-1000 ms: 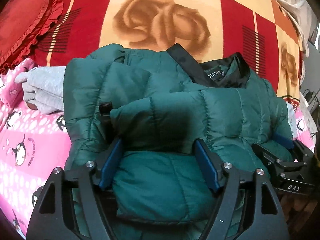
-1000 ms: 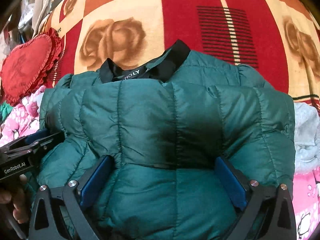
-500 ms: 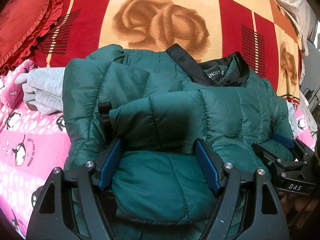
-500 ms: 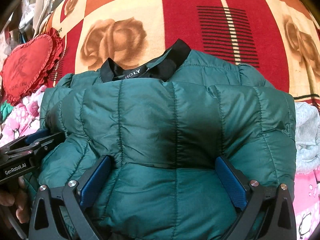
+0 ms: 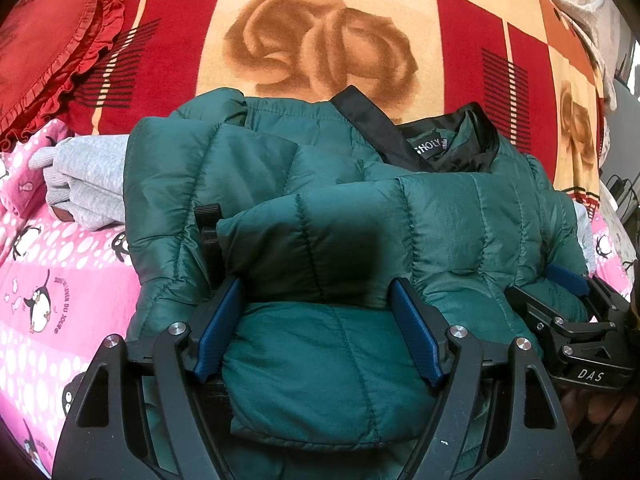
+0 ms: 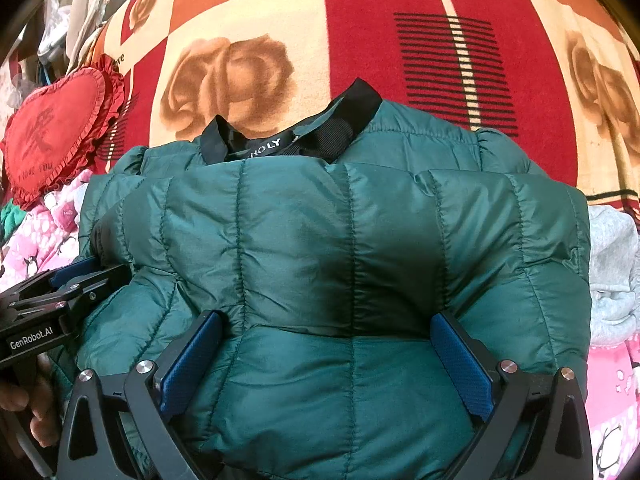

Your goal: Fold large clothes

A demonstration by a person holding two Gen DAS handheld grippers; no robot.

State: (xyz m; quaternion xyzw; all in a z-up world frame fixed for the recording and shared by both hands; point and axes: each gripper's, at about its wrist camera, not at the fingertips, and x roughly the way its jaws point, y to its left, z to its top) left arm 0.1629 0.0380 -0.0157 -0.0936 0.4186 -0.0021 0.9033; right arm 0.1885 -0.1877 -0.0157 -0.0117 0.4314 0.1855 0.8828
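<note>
Both grippers sit at the near edge of the green puffer jacket (image 6: 336, 240), which lies folded on the rose blanket (image 5: 320, 12) on the bed. Left gripper (image 5: 316, 332) and right gripper (image 6: 326, 364) have jaws spread wide, padding bulging between them, not pinched.

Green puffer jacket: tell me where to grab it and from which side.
Grip the green puffer jacket at its near folded edge, coming from the near side. That thick rounded fold already bulges between each hand-held gripper's blue pads, while the black collar lies farthest away.
</note>
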